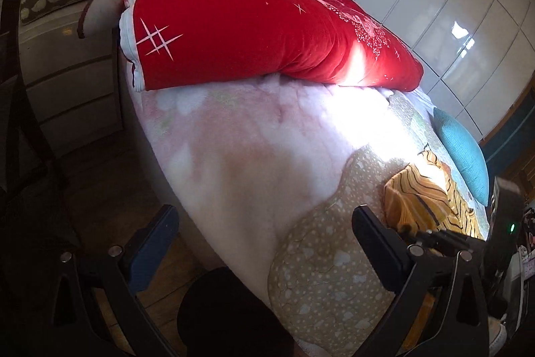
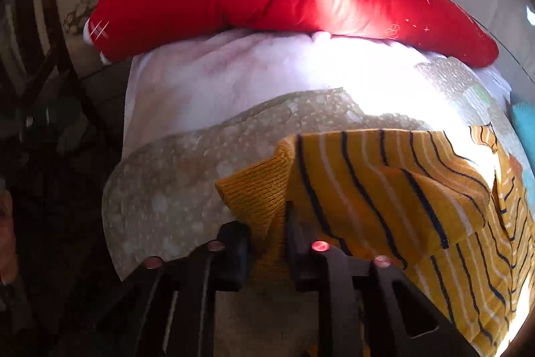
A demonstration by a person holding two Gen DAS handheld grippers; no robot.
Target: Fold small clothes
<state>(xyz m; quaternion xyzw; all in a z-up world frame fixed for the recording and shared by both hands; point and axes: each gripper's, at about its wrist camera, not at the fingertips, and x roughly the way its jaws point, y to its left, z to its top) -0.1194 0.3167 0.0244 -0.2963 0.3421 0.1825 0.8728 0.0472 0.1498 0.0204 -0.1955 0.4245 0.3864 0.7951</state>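
A small mustard-yellow striped garment [image 2: 384, 189] lies on the bed, with a ribbed cuff [image 2: 257, 186] at its near left. My right gripper [image 2: 267, 223] is shut on the garment at the cuff end and lifts a fold of it off the bed. The garment also shows in the left wrist view [image 1: 424, 193], far right. My left gripper [image 1: 264, 233] is open and empty, above the bed's near edge, left of the garment. The right gripper's black tool [image 1: 434, 238] shows beside it.
The bed has a beige dotted sheet [image 2: 174, 189] and a pale pink blanket [image 1: 240, 149]. A thick red quilt [image 1: 240, 19] lies across the far half. A teal cushion [image 1: 464, 153] sits at the right edge. White drawers [image 1: 67, 82] and wood floor are left; white wardrobes [image 1: 468, 22] behind.
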